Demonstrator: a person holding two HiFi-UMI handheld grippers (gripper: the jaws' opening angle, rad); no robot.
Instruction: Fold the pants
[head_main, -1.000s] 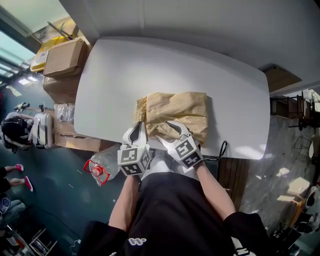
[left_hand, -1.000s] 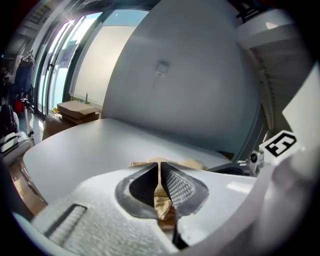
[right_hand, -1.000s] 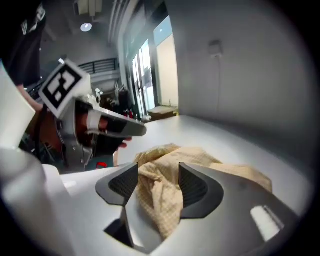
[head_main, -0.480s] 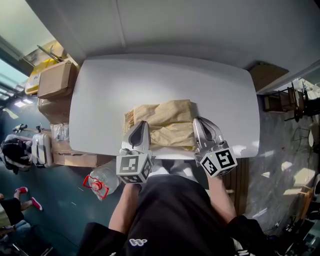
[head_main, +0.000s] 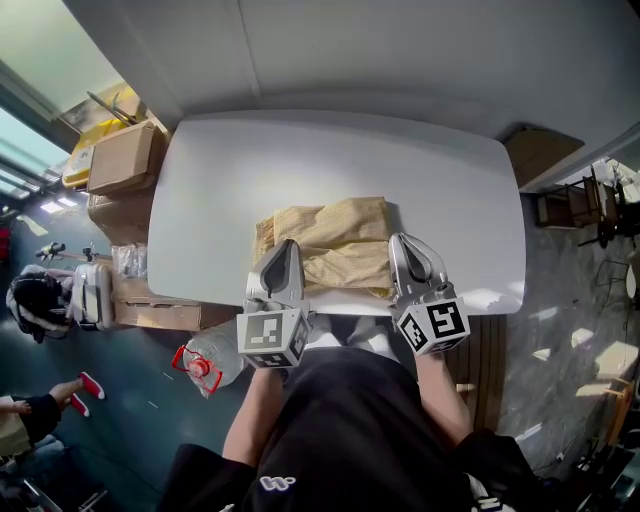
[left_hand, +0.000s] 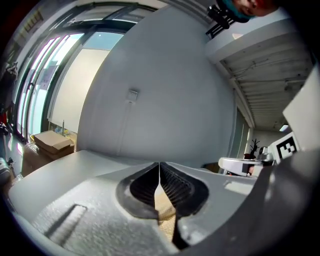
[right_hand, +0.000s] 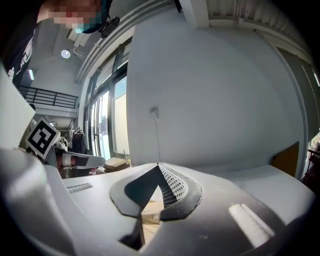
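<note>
Right gripper (head_main: 404, 241) moved to pants (head_main: 330, 232) right edge, clamped.

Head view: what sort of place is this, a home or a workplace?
Probably a workplace, such as an office or lab hall, not a home: a large white table, cardboard boxes stacked beside it, and tall windows.

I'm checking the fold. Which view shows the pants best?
The head view: the whole folded pants show, lying on the table. Each gripper view shows only a tan sliver of cloth, pinched up close.
</note>
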